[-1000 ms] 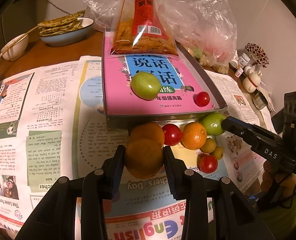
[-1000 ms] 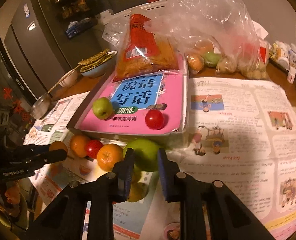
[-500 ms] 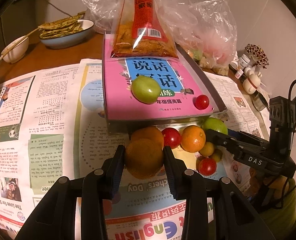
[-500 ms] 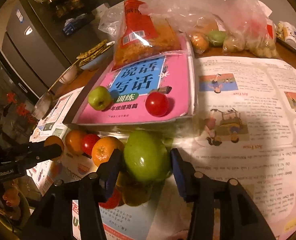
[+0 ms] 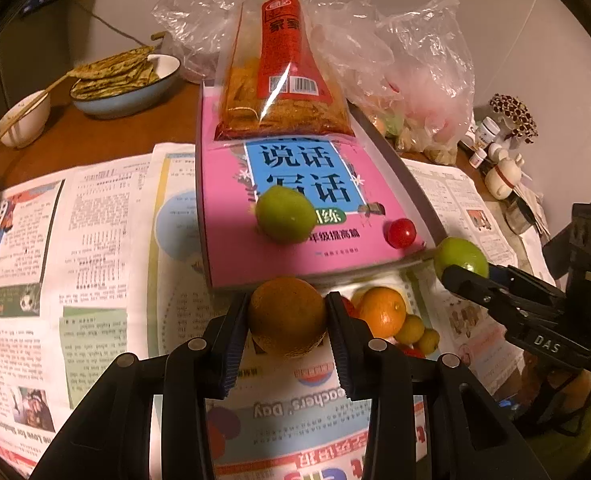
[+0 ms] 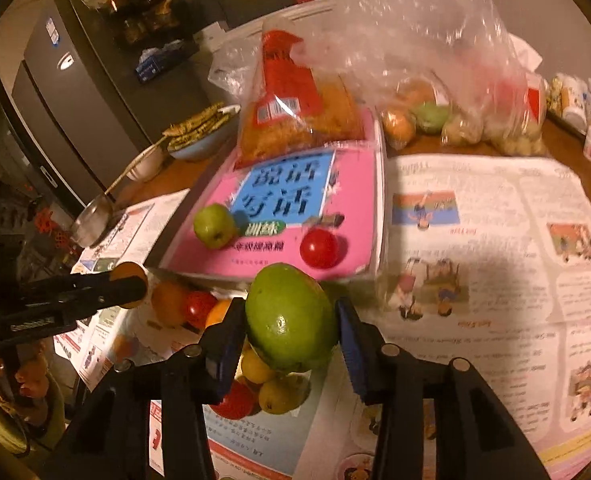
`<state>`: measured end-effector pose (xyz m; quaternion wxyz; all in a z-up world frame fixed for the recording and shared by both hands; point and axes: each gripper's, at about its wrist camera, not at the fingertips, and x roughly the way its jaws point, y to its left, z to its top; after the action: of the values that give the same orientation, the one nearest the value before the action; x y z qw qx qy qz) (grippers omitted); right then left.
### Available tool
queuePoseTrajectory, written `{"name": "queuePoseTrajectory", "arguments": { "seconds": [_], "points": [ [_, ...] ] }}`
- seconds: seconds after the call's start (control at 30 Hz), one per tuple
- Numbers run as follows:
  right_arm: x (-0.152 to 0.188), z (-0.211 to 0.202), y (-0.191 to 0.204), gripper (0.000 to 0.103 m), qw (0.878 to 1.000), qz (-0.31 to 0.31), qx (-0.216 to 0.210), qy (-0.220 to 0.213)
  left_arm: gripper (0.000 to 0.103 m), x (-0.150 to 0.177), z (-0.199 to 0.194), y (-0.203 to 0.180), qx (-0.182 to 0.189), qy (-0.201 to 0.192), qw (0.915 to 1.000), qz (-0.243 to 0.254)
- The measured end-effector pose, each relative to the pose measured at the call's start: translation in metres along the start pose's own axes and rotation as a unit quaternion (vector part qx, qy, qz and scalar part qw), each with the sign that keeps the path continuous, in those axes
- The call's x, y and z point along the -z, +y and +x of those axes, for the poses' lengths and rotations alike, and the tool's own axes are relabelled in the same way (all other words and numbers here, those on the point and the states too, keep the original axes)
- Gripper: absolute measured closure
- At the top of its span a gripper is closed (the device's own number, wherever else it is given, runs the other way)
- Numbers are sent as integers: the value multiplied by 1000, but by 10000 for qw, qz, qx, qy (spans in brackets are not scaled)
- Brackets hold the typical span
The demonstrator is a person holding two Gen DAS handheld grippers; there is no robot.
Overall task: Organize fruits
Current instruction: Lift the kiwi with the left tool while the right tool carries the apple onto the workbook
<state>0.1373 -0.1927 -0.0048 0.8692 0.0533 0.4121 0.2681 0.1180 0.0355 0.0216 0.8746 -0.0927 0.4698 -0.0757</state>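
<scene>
The pink book [image 5: 295,208] has a glossy paper cover, and the newspaper [image 5: 95,240] under it is matt printed paper. Crinkled clear plastic bags [image 6: 435,60] shine at the far side. The brown fruit [image 5: 287,320] looks rough and dull; the green fruit [image 6: 291,320] is smooth and waxy.

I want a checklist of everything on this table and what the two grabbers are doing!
Surface: brown table spread with newspapers.
Job's things: small green fruit and cherry tomato on the pink book; loose orange, tomatoes and small yellow fruits in front of it.
Clutter: snack packet, plastic bags, bowl of flatbreads, small bottles.
Grippers: left gripper shut on a brownish-orange fruit; right gripper jaws closing on a large green fruit.
Cables: nothing seen clearly.
Surroundings: dark fridge, pale wall.
</scene>
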Motion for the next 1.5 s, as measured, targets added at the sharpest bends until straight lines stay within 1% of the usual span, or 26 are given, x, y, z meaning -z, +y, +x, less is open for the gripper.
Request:
{"name": "queuePoseTrajectory", "arguments": {
  "seconds": [0.27, 0.6, 0.93, 1.17, 1.37, 1.5],
  "points": [
    [-13, 5, 8, 58, 9999, -134, -3, -24, 63, -14, 13, -4, -118, 33, 9999, 50],
    [-25, 26, 27, 58, 9991, -430, -22, -2, 63, -28, 31, -4, -264, 126, 9995, 89],
    [-29, 48, 38, 58, 9972, -733, 118, 112, 63, -31, 47, 1, -305, 297, 9991, 74],
    [-27, 58, 40, 60, 9962, -821, 225, 193, 63, -31, 52, 3, -289, 367, 9989, 45],
    [-26, 58, 38, 60, 9965, -784, 204, 183, 63, -31, 55, 4, -284, 398, 9988, 32],
    [-25, 58, 38, 60, 9962, -800, 265, 203, 63, -31, 54, 4, -284, 392, 9988, 25]
  ]
}}
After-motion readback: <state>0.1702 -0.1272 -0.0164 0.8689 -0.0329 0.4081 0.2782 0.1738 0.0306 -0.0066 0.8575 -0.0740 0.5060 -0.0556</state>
